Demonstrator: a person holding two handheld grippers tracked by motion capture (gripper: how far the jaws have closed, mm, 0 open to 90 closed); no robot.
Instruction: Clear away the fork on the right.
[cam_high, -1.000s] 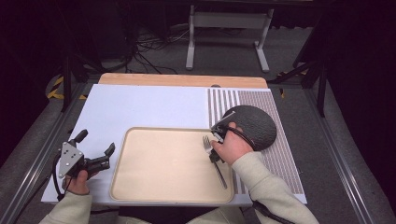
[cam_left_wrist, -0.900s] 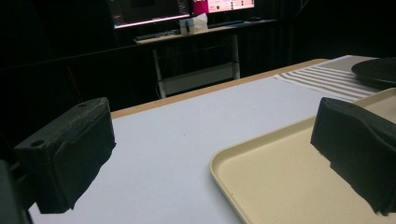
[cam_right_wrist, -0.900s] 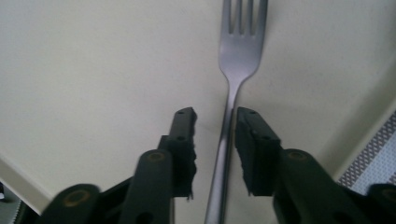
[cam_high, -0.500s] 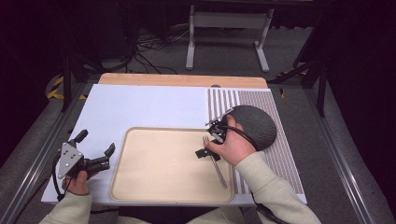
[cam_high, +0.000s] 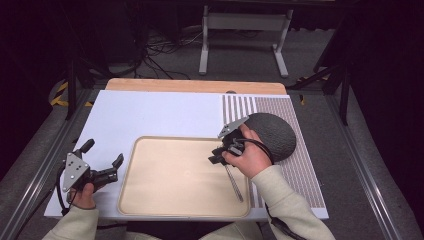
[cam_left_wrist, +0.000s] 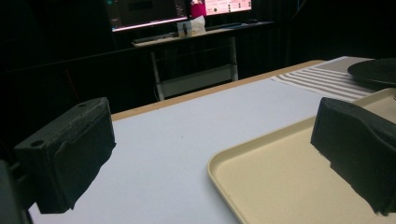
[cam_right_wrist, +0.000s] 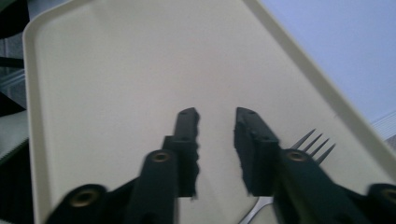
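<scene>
A beige tray (cam_high: 165, 200) lies at the front middle of the white table. A metal fork (cam_high: 235, 184) rests flat along the tray's right side, handle toward the person. My right gripper (cam_high: 218, 155) hovers just above the fork's head end, jaws open with nothing between them. In the right gripper view the right gripper (cam_right_wrist: 217, 114) points down at the tray (cam_right_wrist: 107, 70), and the fork tines (cam_right_wrist: 315, 142) poke out beside the right jaw. My left gripper (cam_high: 103, 153) sits wide open at the tray's left edge. In the left gripper view its jaws (cam_left_wrist: 212, 121) stand far apart and hold nothing.
A dark grey round dish (cam_high: 272, 134) lies upside down on a striped mat (cam_high: 300, 170) right of the tray, close behind the right hand. The dish's edge (cam_left_wrist: 373, 70) shows far right in the left gripper view. A wooden strip (cam_high: 195, 86) runs along the table's far edge.
The right gripper has lifted off the fork's head end and swung a little left and up. The fork stays flat on the tray. The left gripper has not moved.
</scene>
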